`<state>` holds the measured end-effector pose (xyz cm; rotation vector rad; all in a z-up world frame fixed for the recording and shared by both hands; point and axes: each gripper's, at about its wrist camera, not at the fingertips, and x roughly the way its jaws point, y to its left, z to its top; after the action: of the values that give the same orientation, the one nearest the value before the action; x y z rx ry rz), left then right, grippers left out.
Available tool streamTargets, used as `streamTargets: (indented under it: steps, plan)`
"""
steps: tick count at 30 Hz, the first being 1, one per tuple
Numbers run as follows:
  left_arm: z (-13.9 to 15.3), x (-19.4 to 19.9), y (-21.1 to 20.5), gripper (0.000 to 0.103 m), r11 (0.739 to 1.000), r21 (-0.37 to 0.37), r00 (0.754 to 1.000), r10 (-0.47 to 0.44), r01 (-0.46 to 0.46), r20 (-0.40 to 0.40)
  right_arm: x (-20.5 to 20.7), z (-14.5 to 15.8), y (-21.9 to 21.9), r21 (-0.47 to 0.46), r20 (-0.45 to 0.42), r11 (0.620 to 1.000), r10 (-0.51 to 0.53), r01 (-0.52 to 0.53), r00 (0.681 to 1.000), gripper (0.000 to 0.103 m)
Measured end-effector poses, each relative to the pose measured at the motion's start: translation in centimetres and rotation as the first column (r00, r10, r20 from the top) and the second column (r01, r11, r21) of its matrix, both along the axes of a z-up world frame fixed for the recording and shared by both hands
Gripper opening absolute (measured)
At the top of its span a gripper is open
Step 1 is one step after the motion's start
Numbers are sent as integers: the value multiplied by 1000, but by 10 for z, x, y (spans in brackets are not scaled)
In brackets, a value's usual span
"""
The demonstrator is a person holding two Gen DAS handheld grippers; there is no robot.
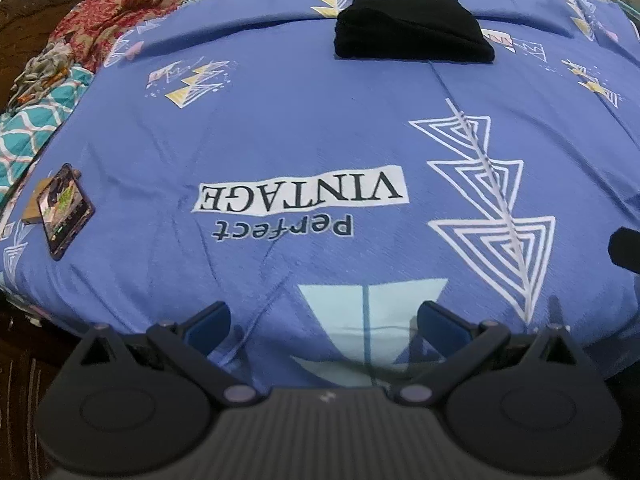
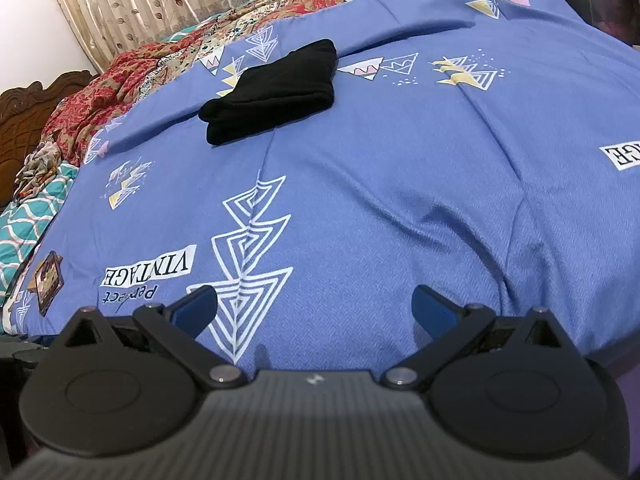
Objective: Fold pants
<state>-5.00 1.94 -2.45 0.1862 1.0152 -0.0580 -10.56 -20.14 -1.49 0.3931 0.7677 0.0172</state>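
Observation:
The black pants (image 1: 414, 28) lie folded into a compact bundle on the far part of the blue bedspread (image 1: 320, 128). They also show in the right wrist view (image 2: 276, 88), left of centre and far off. My left gripper (image 1: 324, 320) is open and empty, low over the near edge of the bed. My right gripper (image 2: 316, 304) is open and empty too, near the bed's front edge. Both are well short of the pants.
A phone (image 1: 64, 210) lies on a small wooden block at the bed's left edge; it shows in the right wrist view (image 2: 48, 282) as well. Red patterned fabric (image 1: 120, 12) and a teal quilt (image 1: 28, 136) are heaped at the far left. A curtain (image 2: 160, 0) hangs behind.

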Motion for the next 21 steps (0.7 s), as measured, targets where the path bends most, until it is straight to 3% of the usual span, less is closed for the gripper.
streamTargets:
  steps: [21]
  plan:
    - [-12,4,-1,103,999,-39,996,-6,3,-85,1,-3,3,2,-18,1000,0,0,1000,103]
